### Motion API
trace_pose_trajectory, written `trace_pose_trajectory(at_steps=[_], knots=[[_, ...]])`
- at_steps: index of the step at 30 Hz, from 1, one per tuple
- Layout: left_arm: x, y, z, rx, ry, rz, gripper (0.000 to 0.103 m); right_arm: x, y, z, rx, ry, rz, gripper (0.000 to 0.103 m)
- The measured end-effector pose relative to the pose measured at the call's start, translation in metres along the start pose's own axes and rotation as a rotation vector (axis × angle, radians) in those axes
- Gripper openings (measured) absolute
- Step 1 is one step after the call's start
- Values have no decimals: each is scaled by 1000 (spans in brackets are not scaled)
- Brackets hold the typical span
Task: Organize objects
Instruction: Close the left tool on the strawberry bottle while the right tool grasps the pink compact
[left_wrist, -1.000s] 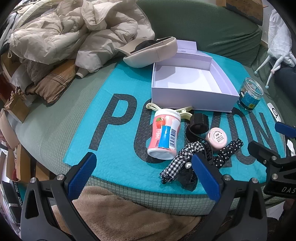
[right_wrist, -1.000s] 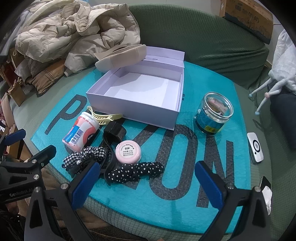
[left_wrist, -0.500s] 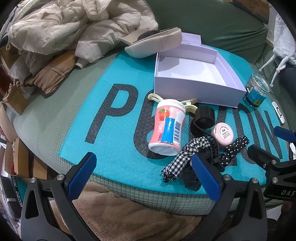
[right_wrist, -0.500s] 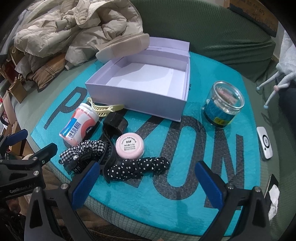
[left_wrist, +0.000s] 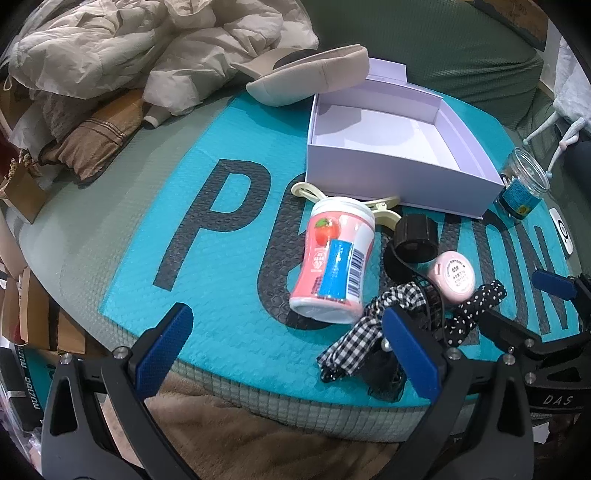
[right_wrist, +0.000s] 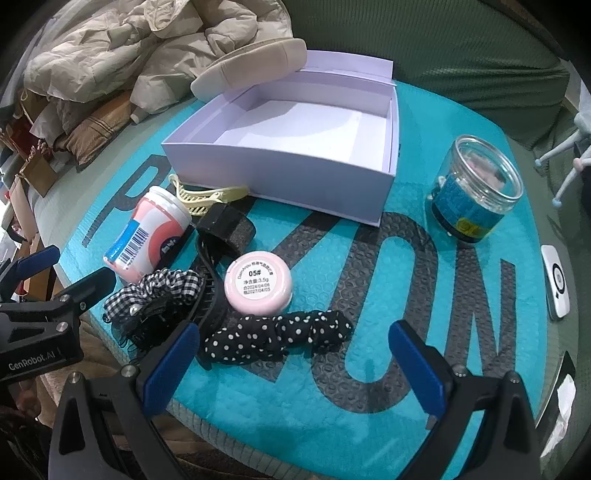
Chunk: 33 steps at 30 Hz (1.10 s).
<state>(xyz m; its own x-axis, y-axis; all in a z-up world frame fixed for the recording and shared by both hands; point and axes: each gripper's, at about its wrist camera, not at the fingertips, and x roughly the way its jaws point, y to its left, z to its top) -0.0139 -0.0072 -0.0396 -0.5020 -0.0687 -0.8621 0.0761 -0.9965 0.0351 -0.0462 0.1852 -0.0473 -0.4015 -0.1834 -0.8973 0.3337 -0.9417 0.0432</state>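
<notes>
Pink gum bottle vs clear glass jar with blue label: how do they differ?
The pink plastic bottle with white cap lies on its side; the clear glass jar with blue label stands upright. The bottle is opaque, the jar see-through. The bottle is capped; no lid shows on the jar. Both sit on the teal mat, outside the lavender box.

you have a green quilted cushion (right_wrist: 461, 48) under a teal mailer (right_wrist: 388, 402). on the mailer: lilac box (right_wrist: 280, 173) at twelve o'clock, glass jar (right_wrist: 476, 192) at two, pink bottle (right_wrist: 147, 236) at nine.
</notes>
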Motion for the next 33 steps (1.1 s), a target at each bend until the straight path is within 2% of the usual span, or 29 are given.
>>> trace_pose_trajectory(at_steps=[10,21,33], knots=[[19,0,10,-9,22,-15,95,15,-1,8,-11,7,26,102],[38,-1,20,-7,44,-39,91,37,-1,19,-20,44,51,87],[55,-3,26,-9,71,-61,89,53,4,22,-52,71,83,79]])
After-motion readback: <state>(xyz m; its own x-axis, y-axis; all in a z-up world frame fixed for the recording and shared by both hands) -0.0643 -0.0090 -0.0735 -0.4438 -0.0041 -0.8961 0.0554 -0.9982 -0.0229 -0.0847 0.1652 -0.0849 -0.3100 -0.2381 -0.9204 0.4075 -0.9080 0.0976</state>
